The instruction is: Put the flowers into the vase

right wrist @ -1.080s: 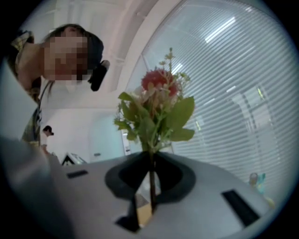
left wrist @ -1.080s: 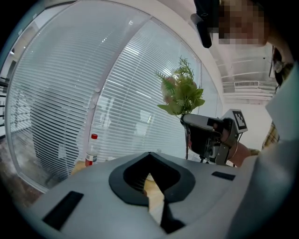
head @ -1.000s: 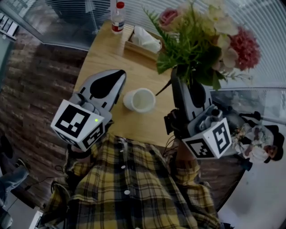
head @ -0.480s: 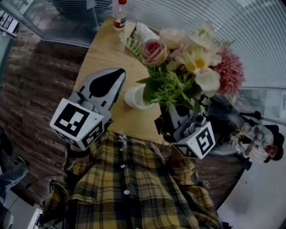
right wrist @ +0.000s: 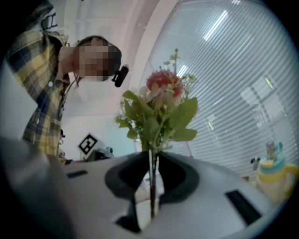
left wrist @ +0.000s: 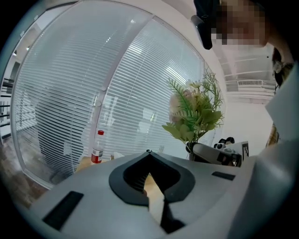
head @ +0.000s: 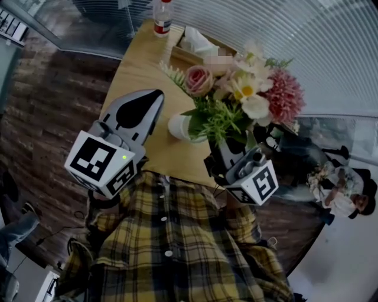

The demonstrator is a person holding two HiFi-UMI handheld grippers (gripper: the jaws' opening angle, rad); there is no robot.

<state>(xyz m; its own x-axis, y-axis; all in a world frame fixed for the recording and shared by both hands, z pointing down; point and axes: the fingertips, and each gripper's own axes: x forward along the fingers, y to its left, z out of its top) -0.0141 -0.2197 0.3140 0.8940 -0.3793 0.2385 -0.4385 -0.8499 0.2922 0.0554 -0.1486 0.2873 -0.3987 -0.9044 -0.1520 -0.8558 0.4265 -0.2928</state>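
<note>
A bouquet of pink, white and red flowers with green leaves stands upright, and my right gripper is shut on its thin stems. In the head view only that gripper's marker cube and body show below the leaves. The white vase stands on the wooden table, its right side hidden by the leaves. My left gripper hovers to the left of the vase, shut, with nothing in it. From the left gripper view, the bouquet rises to the right.
A clear bottle with a red label and a tissue box stand at the table's far end. Slatted blinds line the window behind. A yellow and teal bottle shows at the right. The person's plaid shirt fills the near side.
My right gripper has come down and to the left with the bouquet, whose leaves now cover part of the vase. The left gripper has stayed put.
</note>
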